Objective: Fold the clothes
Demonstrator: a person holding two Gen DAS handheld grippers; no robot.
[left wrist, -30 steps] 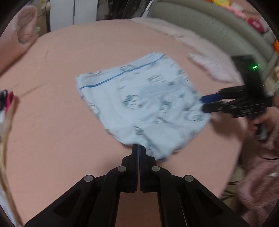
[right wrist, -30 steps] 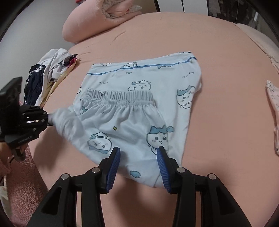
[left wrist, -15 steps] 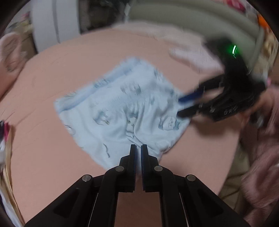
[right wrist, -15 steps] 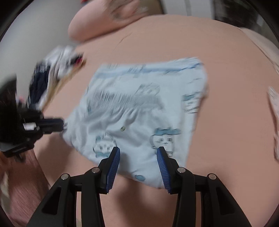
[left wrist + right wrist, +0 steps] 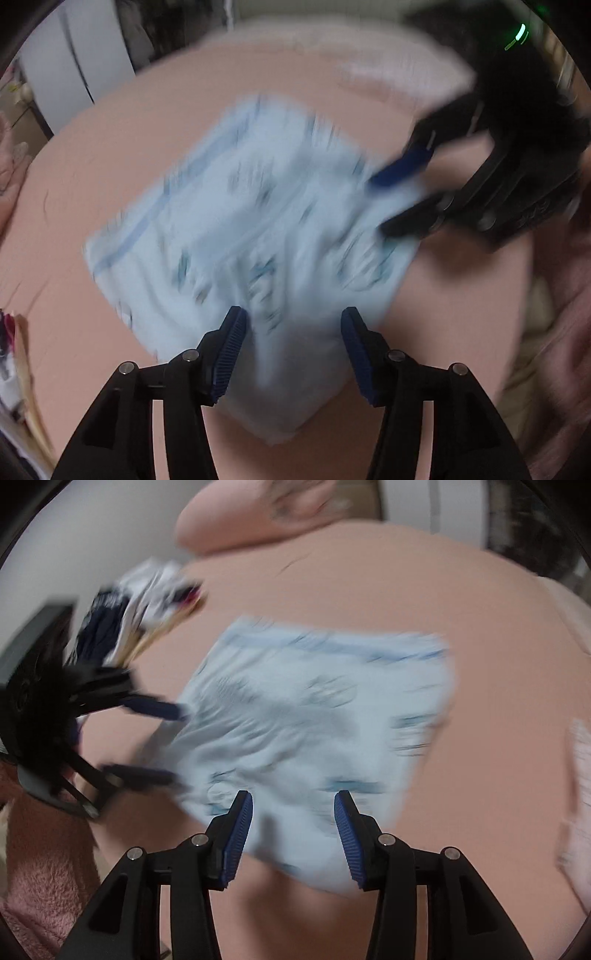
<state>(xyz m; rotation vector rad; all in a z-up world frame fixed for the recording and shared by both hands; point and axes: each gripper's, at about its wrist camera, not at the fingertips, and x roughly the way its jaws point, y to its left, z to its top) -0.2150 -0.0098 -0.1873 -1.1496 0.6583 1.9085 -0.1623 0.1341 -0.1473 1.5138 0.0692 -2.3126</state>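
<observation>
garment: the pale blue cotton shorts with cartoon prints and a darker blue stripe (image 5: 314, 731) lie folded and flat on the pink bed (image 5: 369, 590), close to its near edge, with bare sheet all round them.
my left claw (image 5: 291, 350): its jaws are opening; the near corner of the shorts lies between the ribbed blue pads, but they do not press on it, so I count that corner as let go.
my right claw (image 5: 293, 830): its jaws are opening slightly too; the near hem of the shorts sits in the gap and neither pad pinches it.
key relation: the shorts lie ahead of and below both claws, each at a neighbouring corner of the near side. The striped hem is the far edge, running roughly across the bed.
nearer hand: I judge them about equal, both right at the cloth.
judgement: the next fold likely needs a fresh grip on the near edge.
other things: a jumble of dark blue and white clothes (image 5: 140, 605) towards the far left edge, well apart.
hard to make out: both views are smeared, so the prints, the waistband and the layer count are unclear.
</observation>
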